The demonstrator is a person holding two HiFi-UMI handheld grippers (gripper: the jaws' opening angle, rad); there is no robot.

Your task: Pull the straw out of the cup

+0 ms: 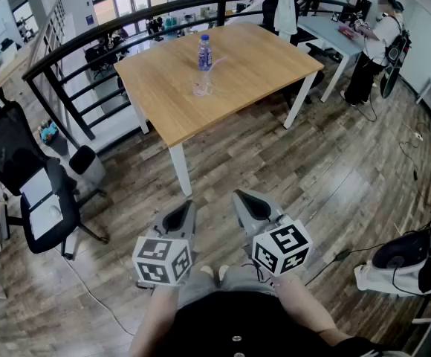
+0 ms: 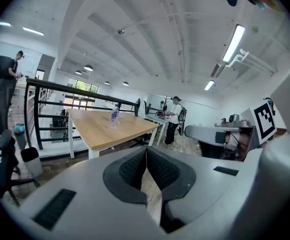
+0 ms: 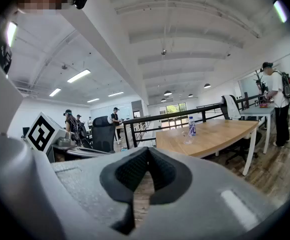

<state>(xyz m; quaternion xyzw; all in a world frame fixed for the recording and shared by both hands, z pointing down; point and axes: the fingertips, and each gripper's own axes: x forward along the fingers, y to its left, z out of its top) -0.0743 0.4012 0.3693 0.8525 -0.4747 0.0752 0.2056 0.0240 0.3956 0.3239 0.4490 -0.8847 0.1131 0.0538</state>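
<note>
Head view, cup point(image 1: 201, 88) beside bottle point(image 1: 205, 47), label point(image 1: 205, 58) illegible

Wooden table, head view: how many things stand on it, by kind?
Bottle: 1
Cup: 1
Straw: 1
Total on the table: 3

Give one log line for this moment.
left gripper: shut, empty | right gripper: shut, empty | cup: on table, untouched | straw: in cup

A wooden table point(image 1: 253, 65) stands on plank floor point(image 1: 290, 169) beside a black railing point(image 1: 126, 19).
</note>
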